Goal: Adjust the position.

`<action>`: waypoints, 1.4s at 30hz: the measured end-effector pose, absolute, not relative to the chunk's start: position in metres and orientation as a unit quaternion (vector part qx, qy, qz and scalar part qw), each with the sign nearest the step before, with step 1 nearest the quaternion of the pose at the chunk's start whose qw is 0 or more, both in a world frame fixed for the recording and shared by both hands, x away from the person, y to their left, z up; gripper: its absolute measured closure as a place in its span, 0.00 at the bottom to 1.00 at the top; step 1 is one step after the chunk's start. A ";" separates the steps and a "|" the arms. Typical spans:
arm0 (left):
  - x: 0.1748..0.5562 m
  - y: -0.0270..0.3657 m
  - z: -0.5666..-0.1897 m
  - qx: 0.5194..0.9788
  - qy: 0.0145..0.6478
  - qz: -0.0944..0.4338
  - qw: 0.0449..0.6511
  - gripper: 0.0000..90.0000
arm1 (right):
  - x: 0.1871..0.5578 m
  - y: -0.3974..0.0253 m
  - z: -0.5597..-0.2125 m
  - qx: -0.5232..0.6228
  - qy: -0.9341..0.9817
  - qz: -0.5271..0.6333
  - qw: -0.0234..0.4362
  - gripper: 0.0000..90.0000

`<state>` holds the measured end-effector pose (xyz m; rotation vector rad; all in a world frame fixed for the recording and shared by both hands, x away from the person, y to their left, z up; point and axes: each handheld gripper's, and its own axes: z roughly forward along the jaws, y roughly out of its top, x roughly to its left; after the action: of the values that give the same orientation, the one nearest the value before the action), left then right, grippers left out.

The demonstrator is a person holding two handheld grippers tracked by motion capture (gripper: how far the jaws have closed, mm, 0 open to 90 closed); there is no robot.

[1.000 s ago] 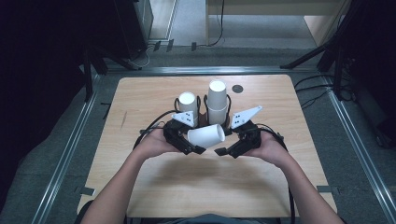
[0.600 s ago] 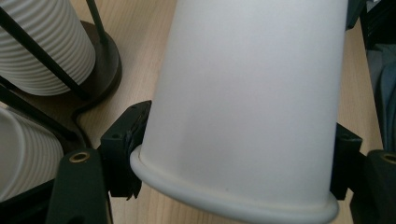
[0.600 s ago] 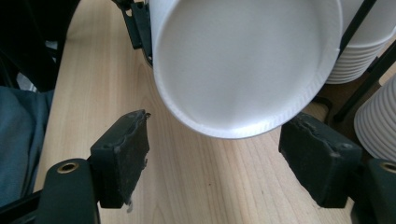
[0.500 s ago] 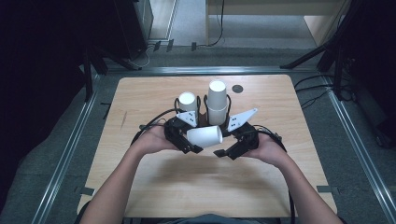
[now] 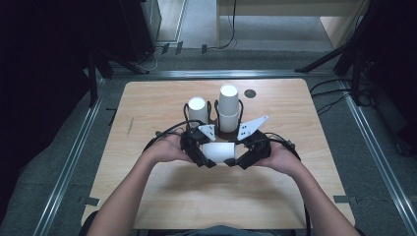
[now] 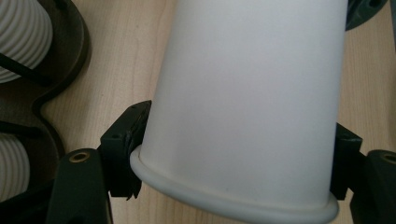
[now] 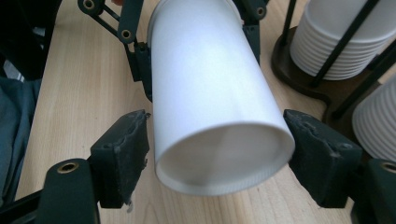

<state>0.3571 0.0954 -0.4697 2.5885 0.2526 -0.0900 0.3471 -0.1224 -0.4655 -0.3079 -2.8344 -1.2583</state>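
High view: a cup (image 5: 219, 151) is held sideways above the table (image 5: 147, 103) between both grippers. Left gripper view: the left gripper (image 6: 233, 158) is clamped near its rim. Right gripper view: the right gripper (image 7: 217, 154) flanks its base, contact uncertain. A handover is judged underway; one grip must be released next.

Two stacks of white paper cups (image 5: 228, 105) in a dark wire holder (image 5: 215, 129) mid-table — right stack taller. Small dark disc (image 5: 250, 93), maybe a grommet, on the wooden table (image 5: 147, 98). Cables (image 5: 339, 96) on the grey floor.
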 end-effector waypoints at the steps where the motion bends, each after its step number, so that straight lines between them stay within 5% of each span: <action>1: 0.357 0.094 -0.471 0.959 0.091 -0.035 0.265 0.30 | 0.347 -0.121 -0.466 -0.097 -0.911 -0.402 0.012 0.27; 17: 0.353 0.093 -0.475 0.957 0.073 -0.041 0.277 0.24 | 0.345 -0.116 -0.469 -0.079 -0.921 -0.380 0.034 0.37; 20: 0.351 0.094 -0.473 0.954 0.087 -0.026 0.286 0.09 | 0.345 -0.118 -0.467 -0.082 -0.919 -0.383 0.032 0.37; 42: 0.352 0.115 -0.466 0.902 0.134 -0.030 0.409 0.08 | 0.349 -0.134 -0.456 -0.092 -0.896 -0.433 0.023 0.37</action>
<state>0.3519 0.1146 -0.4663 2.2728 0.3377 -0.0761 0.3493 -0.1341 -0.4557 -0.2855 -2.7755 -1.3410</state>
